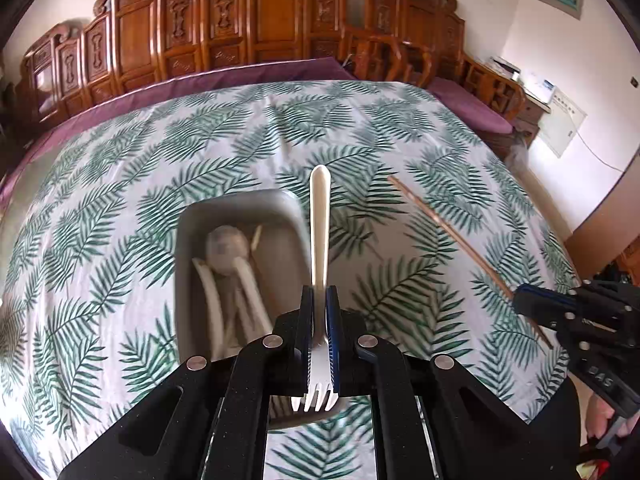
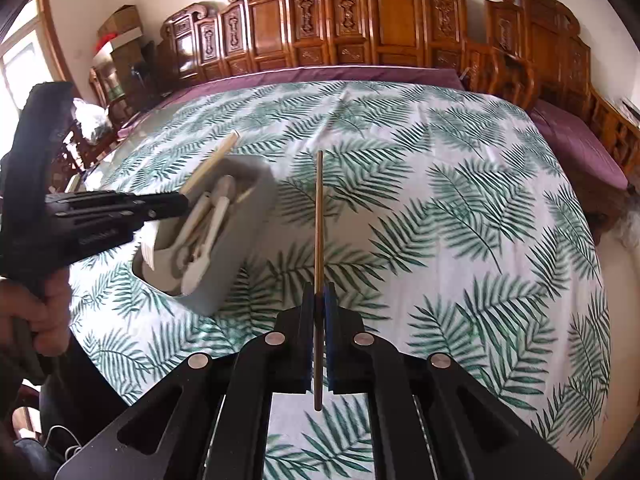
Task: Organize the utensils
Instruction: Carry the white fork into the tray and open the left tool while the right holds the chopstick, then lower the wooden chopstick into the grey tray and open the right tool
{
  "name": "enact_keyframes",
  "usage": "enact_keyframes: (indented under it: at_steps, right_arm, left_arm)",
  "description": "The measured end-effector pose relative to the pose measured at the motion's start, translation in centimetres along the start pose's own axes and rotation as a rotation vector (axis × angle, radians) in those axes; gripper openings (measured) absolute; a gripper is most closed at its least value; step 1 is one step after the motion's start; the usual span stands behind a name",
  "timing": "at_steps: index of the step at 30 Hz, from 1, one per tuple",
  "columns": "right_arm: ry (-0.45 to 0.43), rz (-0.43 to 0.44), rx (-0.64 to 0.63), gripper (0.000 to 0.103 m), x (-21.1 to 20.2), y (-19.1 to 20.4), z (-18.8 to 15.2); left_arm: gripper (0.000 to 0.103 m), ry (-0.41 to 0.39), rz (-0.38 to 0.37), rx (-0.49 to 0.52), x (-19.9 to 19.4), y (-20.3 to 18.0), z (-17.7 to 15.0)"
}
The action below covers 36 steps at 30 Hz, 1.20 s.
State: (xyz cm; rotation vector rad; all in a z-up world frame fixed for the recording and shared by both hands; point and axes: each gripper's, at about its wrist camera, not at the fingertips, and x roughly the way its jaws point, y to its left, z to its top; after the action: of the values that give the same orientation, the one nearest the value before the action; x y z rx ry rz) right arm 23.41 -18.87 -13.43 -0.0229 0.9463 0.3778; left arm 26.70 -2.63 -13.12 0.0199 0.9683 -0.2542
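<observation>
Holding utensils in both tools above a tabletop with a fern-print cloth. Grey tray sits left of centre on the cloth; inside it a round-bowled spoon, several white utensil handles, and a tan stick end, all blurred, exact count unclear. Left tool is clamped on a white fork, handle pointing away, tines toward the camera, lifted just right of the tray's rim. Right tool is pinched tight on a single brown chopstick, raised over the cloth right of the tray. A hand grips the left tool's handle. Carved wooden screen stands behind.
</observation>
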Motion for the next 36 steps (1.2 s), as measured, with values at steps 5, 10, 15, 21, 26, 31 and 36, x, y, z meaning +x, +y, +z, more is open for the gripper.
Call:
enact_keyframes:
  at_steps: [5, 10, 15, 21, 26, 31, 36]
  right_arm:
    - [-0.002, 0.017, -0.031, 0.006, 0.2, 2.1, 0.9]
    - [0.001, 0.025, -0.052, 0.006, 0.5, 3.7, 1.5]
    - [0.01, 0.034, -0.072, 0.006, 1.1, 5.1, 2.0]
    - [0.025, 0.049, -0.093, 0.006, 2.4, 6.9, 2.6]
    - [0.046, 0.066, -0.083, 0.006, 4.2, 8.2, 3.1]
    - [0.076, 0.052, -0.077, 0.006, 6.1, 9.6, 3.4]
    - [0.102, -0.004, -0.06, 0.006, 7.9, 10.3, 3.7]
  left_arm:
    - [0.006, 0.011, 0.013, -0.029, 0.8, 1.8, -0.2]
    - [0.006, 0.024, 0.018, -0.044, 1.6, 3.0, -0.3]
    - [0.007, 0.022, 0.023, -0.067, 1.7, 4.1, -0.4]
    - [0.016, 0.008, 0.032, -0.091, 1.1, 5.6, -0.7]
    - [0.019, -0.013, 0.051, -0.103, -0.3, 7.3, -1.3]
    - [0.022, -0.029, 0.077, -0.107, -1.6, 9.1, -1.9]
    - [0.022, -0.037, 0.088, -0.117, -2.5, 10.6, -2.7]
